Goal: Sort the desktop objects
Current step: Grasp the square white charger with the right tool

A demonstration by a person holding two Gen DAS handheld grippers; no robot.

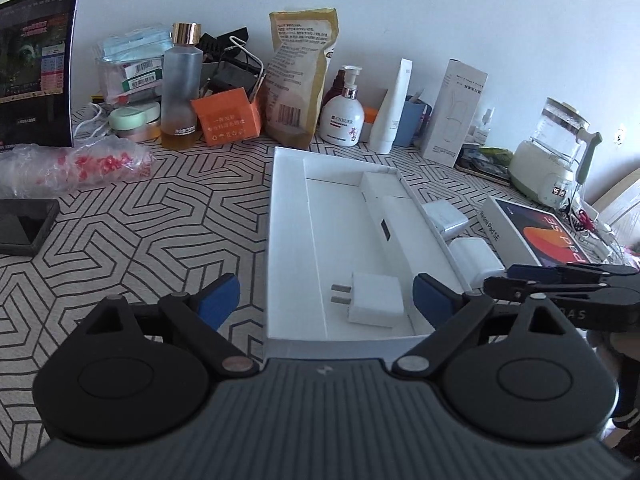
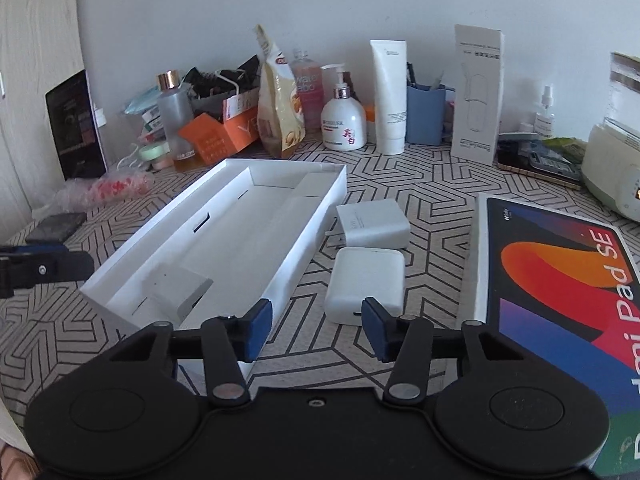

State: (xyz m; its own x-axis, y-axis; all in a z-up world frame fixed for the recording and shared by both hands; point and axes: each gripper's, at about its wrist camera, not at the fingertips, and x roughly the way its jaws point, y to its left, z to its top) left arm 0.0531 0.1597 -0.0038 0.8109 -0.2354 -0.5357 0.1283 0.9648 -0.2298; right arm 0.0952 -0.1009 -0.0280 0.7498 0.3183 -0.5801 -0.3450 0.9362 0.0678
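Observation:
An open white box tray (image 1: 288, 240) (image 2: 312, 224) lies on the patterned tablecloth. A white plug charger (image 1: 374, 299) (image 2: 176, 290) lies inside it at the near end. Two more white chargers lie right of the tray: a far one (image 2: 372, 223) (image 1: 446, 216) and a near one (image 2: 366, 284) (image 1: 478, 258). My left gripper (image 1: 326, 300) is open and empty above the tray's near end, with the plug charger between its fingers' line. My right gripper (image 2: 316, 326) is open and empty, just short of the near charger. The right gripper also shows in the left view (image 1: 560, 284).
A Redmi Pad SE box (image 2: 560, 300) lies at the right. Bottles, a snack bag (image 1: 302, 76), an orange carton (image 1: 226, 118), a tall white box (image 2: 476, 92) and a kettle (image 1: 554, 152) line the wall. A tablet (image 1: 34, 68), a plastic bag and a black case (image 1: 24, 226) sit left.

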